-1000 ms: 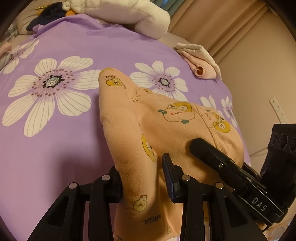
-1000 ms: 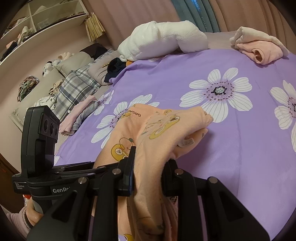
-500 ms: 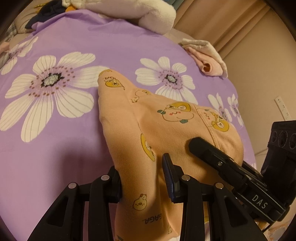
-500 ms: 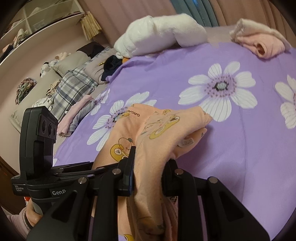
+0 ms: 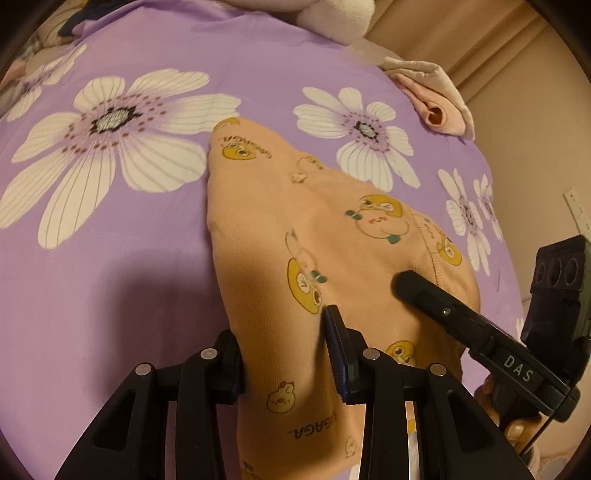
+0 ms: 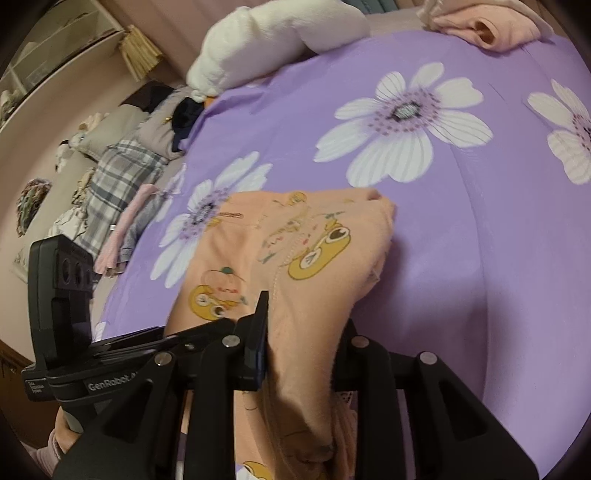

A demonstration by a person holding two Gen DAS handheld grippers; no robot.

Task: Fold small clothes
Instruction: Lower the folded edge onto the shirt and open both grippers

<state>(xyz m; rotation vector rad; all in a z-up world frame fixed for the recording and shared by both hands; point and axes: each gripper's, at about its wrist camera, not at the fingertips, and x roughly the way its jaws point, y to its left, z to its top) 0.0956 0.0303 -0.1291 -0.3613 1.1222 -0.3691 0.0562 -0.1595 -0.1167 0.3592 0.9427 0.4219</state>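
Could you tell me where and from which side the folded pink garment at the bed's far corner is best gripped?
Judging by its pose, take the pink garment at the rolled opening facing the claws, coming from the near side across the purple bedspread; that raised layered edge offers a lip, though its far side is hidden.

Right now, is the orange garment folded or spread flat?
Neither: the orange garment is bunched, its near end lifted off the purple sheet by left tongs and right tongs.
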